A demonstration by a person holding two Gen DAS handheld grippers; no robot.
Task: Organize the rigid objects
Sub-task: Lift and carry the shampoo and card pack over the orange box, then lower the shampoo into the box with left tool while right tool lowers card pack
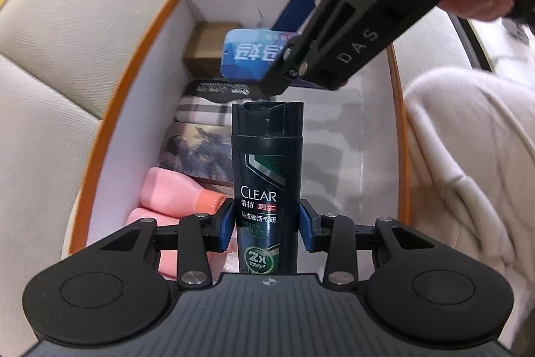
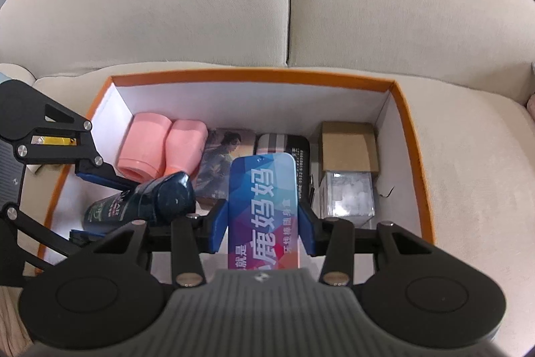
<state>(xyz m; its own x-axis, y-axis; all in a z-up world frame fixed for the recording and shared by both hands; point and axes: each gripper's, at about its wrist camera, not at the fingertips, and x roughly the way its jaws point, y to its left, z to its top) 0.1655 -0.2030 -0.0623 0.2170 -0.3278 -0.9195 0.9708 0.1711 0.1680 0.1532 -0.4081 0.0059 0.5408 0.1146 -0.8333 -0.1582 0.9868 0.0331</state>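
The left gripper [image 1: 267,225] has its jaws clamped on a dark shampoo bottle [image 1: 267,176], held over the orange-rimmed box [image 2: 409,122] on the sofa [image 2: 200,5]. The right gripper [image 2: 264,228] jaws grip a blue tin [image 2: 262,206] above the box, beside 2 pink bottles [image 2: 164,149].

Beige sofa [image 2: 207,5] under orange-rimmed box [image 2: 254,74], white cloth [image 1: 468,156] beside.
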